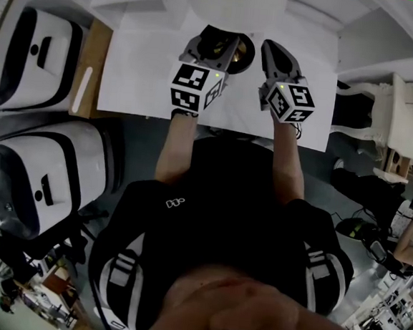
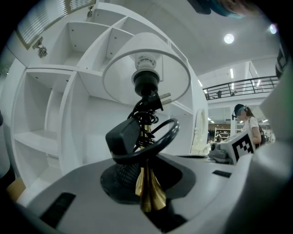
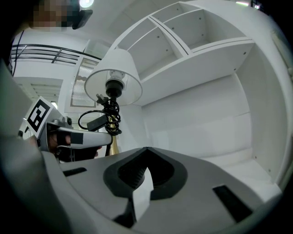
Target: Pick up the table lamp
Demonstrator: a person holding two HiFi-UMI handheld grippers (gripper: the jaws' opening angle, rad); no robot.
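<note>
The table lamp [image 2: 145, 73] has a white shade, a black socket, a black cord coiled round a gold stem [image 2: 149, 192] and a dark round base [image 1: 239, 52]. My left gripper [image 2: 149, 203] is shut on the gold stem just under the coiled cord and its plug. From the head view the left gripper [image 1: 215, 48] sits at the lamp's base under the white shade [image 1: 228, 3]. Right of the lamp, my right gripper [image 1: 272, 50] is shut and holds nothing. In the right gripper view its jaws [image 3: 144, 153] meet, with the lamp [image 3: 113, 80] to their left.
A white table [image 1: 142, 83] carries the lamp. Curved white open shelves [image 3: 206, 68] rise behind it. Two white-and-black machines [image 1: 40, 175] and a wooden board [image 1: 93, 64] stand at the left, white carved furniture [image 1: 411, 121] at the right.
</note>
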